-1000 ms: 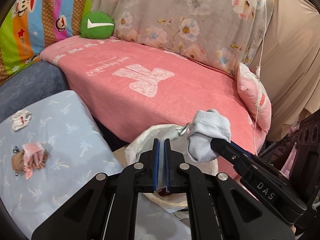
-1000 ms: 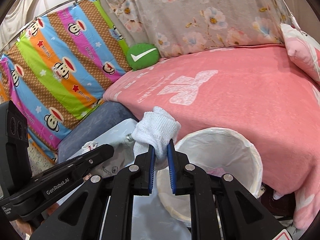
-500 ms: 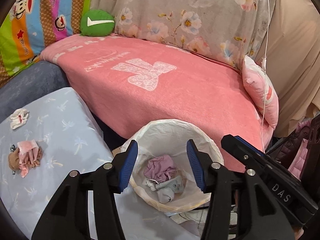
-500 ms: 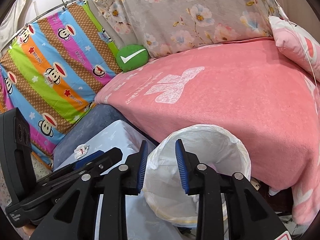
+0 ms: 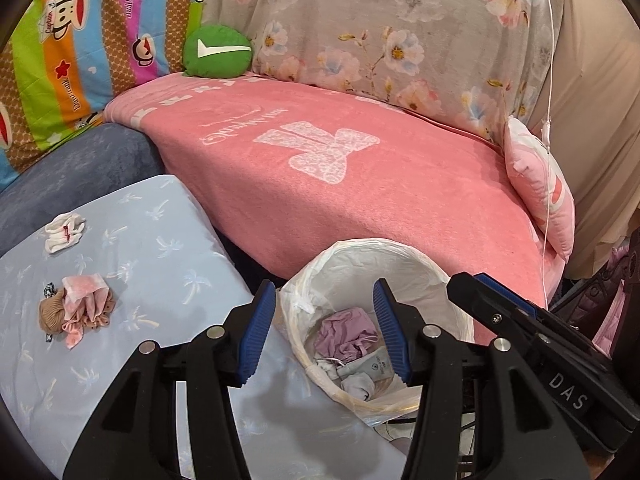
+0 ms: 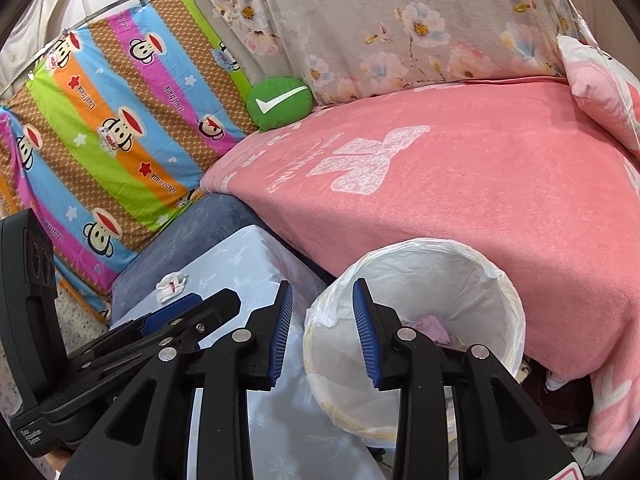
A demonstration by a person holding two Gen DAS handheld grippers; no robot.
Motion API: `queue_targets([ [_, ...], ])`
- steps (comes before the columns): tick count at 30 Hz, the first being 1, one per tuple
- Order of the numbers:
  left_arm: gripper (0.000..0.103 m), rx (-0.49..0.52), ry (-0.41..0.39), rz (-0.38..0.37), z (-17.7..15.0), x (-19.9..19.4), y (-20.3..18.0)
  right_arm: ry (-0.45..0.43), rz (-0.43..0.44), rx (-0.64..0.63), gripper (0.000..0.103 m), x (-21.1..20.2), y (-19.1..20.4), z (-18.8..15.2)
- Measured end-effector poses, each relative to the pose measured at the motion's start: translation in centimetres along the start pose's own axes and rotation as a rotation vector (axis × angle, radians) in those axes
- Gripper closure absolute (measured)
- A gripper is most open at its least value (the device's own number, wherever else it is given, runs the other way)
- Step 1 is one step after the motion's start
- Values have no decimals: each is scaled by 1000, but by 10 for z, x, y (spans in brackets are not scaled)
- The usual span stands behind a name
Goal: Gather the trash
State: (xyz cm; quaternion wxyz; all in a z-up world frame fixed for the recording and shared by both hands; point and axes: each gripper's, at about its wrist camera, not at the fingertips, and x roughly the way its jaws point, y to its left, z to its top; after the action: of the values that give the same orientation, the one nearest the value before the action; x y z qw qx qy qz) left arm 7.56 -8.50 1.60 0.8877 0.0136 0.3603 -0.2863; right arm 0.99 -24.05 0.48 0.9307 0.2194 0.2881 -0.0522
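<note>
Both the left gripper (image 5: 324, 332) and the right gripper (image 6: 322, 336) stand half open and empty above the bin (image 5: 404, 248); next, swing the left gripper leftward to the pink bundle (image 5: 78, 310), descending slowly.

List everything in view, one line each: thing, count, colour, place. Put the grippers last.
Trash bin: one, white liner, beside the pink blanket's front edge.
Crumpled cloths in the bin: several, lilac and grey-white, at its bottom.
Pink bundle: one, pink and tan, on the light blue cover.
White bundle: one, white with red marks, farther back on that cover.
Light blue cover: one, palm print, left of the bin.
Pink blanket: one, over the sofa seat.
Green cushion: one, white tick, against the backrest.
Pink pillow: one, at the blanket's right end.
Left gripper: open, empty, above the bin.
Right gripper: open, empty, at the bin's rim.
</note>
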Motion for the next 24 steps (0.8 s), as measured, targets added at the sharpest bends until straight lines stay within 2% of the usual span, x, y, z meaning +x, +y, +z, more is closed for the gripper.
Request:
queue_targets([
  [13, 53, -80, -7, 40, -8, -14, 43, 39, 36, -72, 71, 15, 42, -9],
  [20, 50, -116, -12, 69, -15, -22, 68, 66, 52, -119, 70, 26, 69, -16],
  [24, 44, -141, -12, 95, -21, -26, 86, 79, 62, -144, 67, 34, 85, -18],
])
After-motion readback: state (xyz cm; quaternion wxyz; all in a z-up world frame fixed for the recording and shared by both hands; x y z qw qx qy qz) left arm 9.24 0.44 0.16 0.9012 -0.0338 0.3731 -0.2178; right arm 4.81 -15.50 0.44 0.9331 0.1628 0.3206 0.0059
